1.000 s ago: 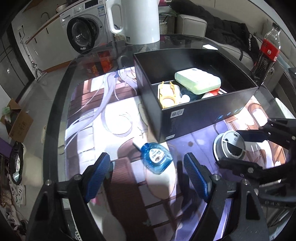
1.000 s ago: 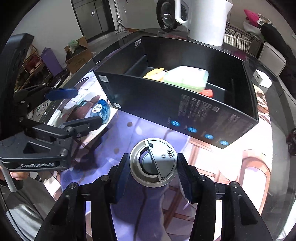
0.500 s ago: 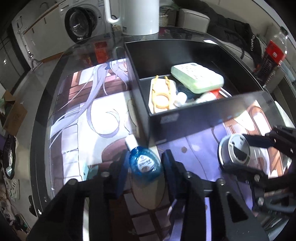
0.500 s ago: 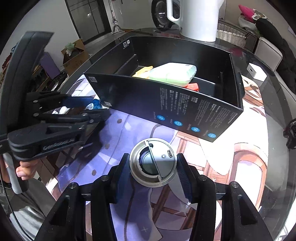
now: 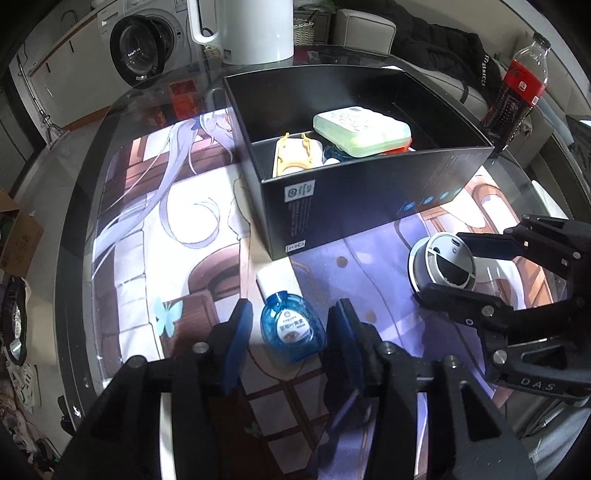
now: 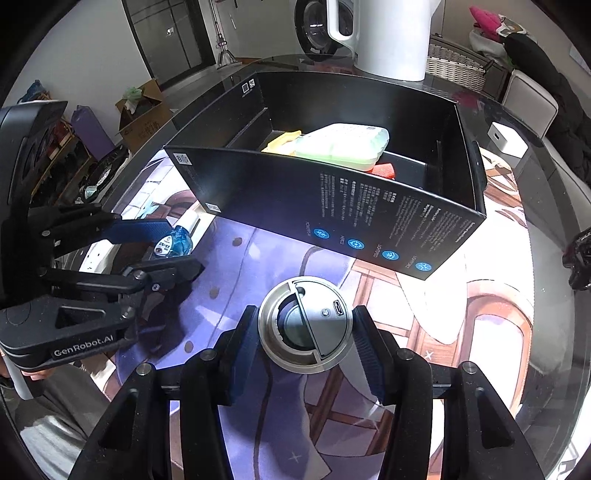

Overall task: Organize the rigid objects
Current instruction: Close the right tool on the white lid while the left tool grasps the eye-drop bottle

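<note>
A small blue bottle [image 5: 290, 330] with a white cap lies on the printed mat between the fingers of my left gripper [image 5: 291, 334]; small gaps show on both sides, so the jaws are open around it. It also shows in the right wrist view [image 6: 173, 243]. My right gripper [image 6: 306, 339] is shut on a round silver device [image 6: 306, 326], which also shows in the left wrist view [image 5: 441, 264]. A black box [image 5: 369, 199] stands just beyond both grippers and holds a green case [image 5: 362, 129], a yellow piece [image 5: 293, 158] and other small items.
A white kettle [image 5: 243, 29] stands behind the box. A cola bottle [image 5: 517, 88] stands at the far right. A white cube [image 6: 508, 138] sits on the glass table [image 5: 85, 177] right of the box. The table's edge curves at left.
My left gripper closed in from wide open around the blue bottle, then widened slightly. My right gripper kept its hold on the silver device and shifted slightly relative to the box.
</note>
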